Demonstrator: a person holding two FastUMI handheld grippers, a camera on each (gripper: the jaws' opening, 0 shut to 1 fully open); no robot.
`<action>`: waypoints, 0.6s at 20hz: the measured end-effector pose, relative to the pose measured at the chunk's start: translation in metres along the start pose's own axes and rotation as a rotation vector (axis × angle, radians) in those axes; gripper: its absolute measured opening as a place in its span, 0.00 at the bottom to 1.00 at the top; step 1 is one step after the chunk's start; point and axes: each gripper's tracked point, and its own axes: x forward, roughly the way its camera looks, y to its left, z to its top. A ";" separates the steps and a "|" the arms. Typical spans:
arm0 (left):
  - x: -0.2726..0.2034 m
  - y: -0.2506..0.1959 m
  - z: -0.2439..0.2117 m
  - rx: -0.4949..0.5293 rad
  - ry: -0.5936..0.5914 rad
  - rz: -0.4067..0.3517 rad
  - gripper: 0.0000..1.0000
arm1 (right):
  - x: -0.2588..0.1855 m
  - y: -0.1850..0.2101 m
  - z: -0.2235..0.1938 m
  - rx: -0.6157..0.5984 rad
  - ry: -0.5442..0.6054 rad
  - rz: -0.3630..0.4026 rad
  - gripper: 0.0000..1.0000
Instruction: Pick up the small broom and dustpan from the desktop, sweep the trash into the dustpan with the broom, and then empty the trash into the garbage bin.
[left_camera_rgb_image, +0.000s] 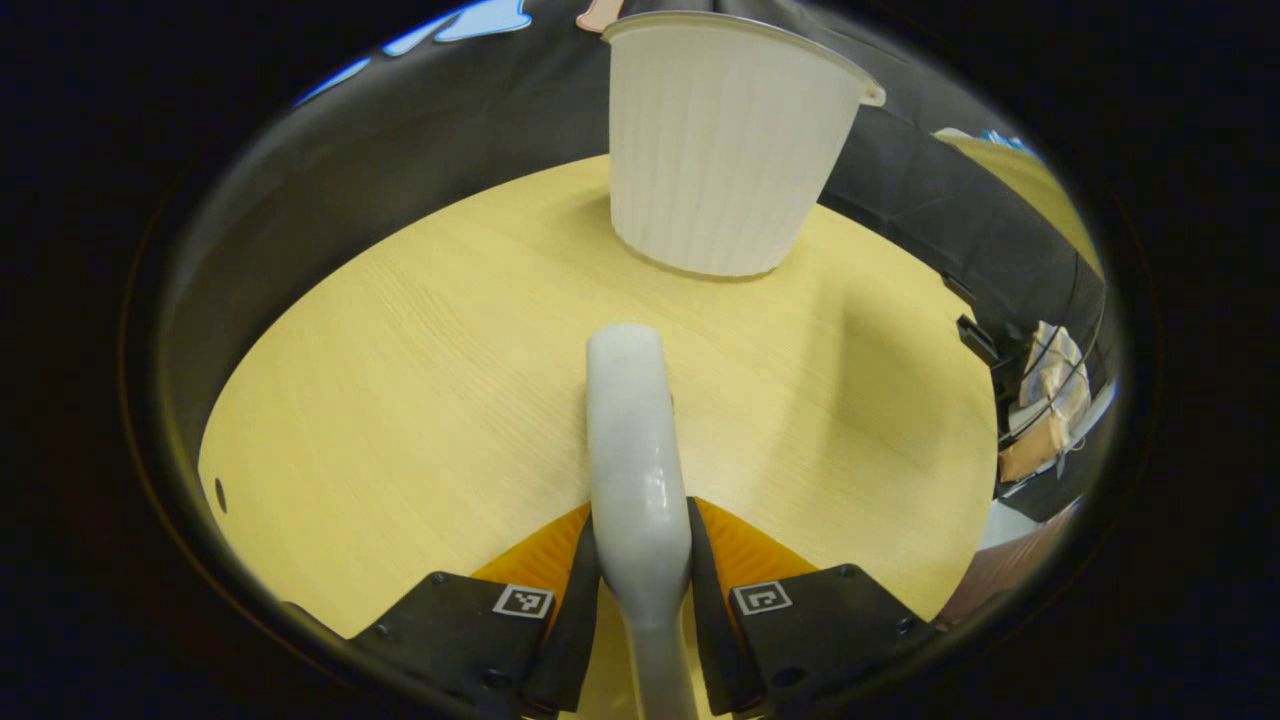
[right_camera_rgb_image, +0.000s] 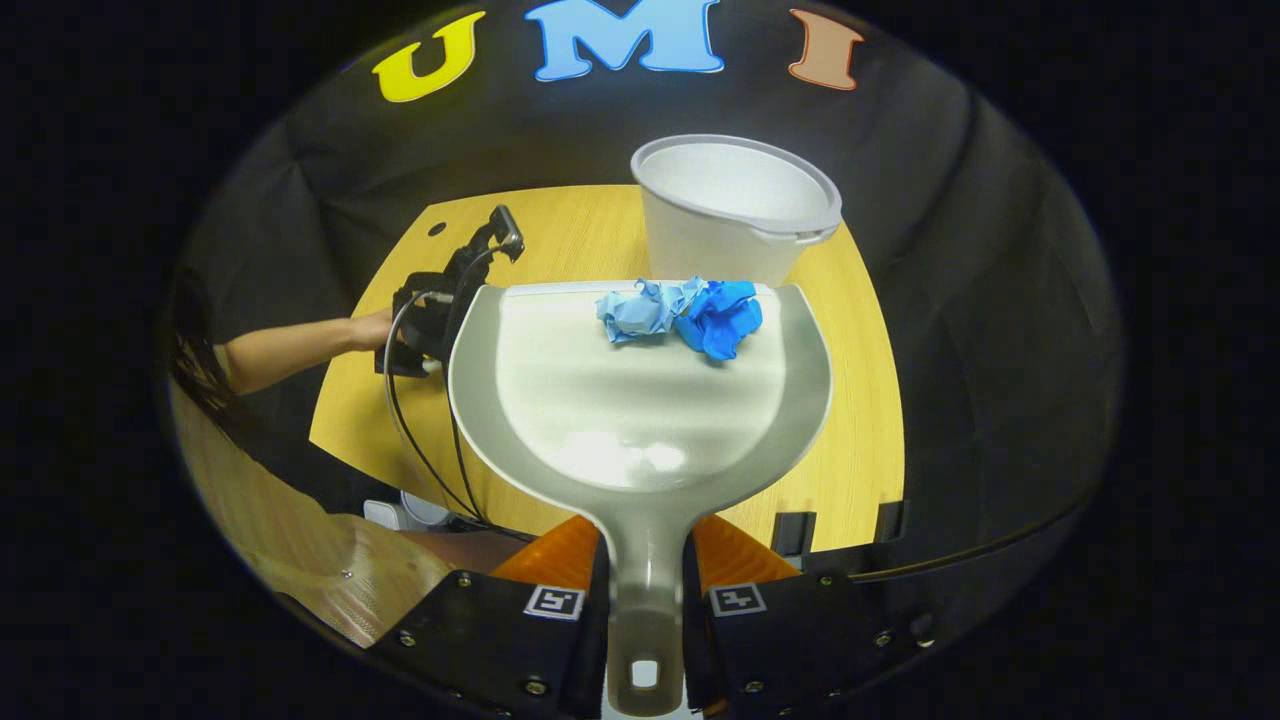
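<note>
Step in hand: the sweeping looks done, and the emptying into the bin is what remains, judging by where the trash lies.
Right gripper (right_camera_rgb_image: 642, 600): closed tight on the dustpan (right_camera_rgb_image: 640, 400) handle, both fingers pressing its sides, so the pan juts straight forward like an extension of the gripper.
Dustpan pose: held above the tabletop (right_camera_rgb_image: 860, 420), roughly level or slightly nose-up, which probably keeps the load from sliding out early. Its front lip is just before the bin (right_camera_rgb_image: 735, 210), a little below the rim.
Trash (right_camera_rgb_image: 685, 315): two crumpled blue wads, touching each other, resting at the front lip of the dustpan, on the side nearest the bin.
Bin: a pale ribbed tub standing upright on the tabletop, mouth open; inside it looks empty from here.
Left gripper (left_camera_rgb_image: 640, 580): clamped on the pale broom handle (left_camera_rgb_image: 635, 450), both fingers against it. The handle points toward the bin (left_camera_rgb_image: 720, 150); the bristle end cannot be seen.
Left hand pose: in the right gripper view the left gripper (right_camera_rgb_image: 435, 310) sits well to the left of the bin, held by a hand (right_camera_rgb_image: 370, 330) on an outstretched arm, low over the tabletop, likely parked aside to keep the broom clear of the tipping.
Next move needs: lift the lip over the bin's rim, then tilt forward.
</note>
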 end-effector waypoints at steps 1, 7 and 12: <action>0.000 0.011 -0.008 -0.008 -0.005 0.003 0.49 | -0.004 -0.001 0.008 0.015 0.001 0.007 0.31; -0.020 0.075 -0.063 -0.049 -0.001 0.038 0.49 | -0.039 -0.036 0.083 0.106 -0.005 0.078 0.31; -0.050 0.130 -0.106 -0.086 0.012 0.047 0.49 | -0.051 -0.072 0.145 0.165 0.003 0.145 0.31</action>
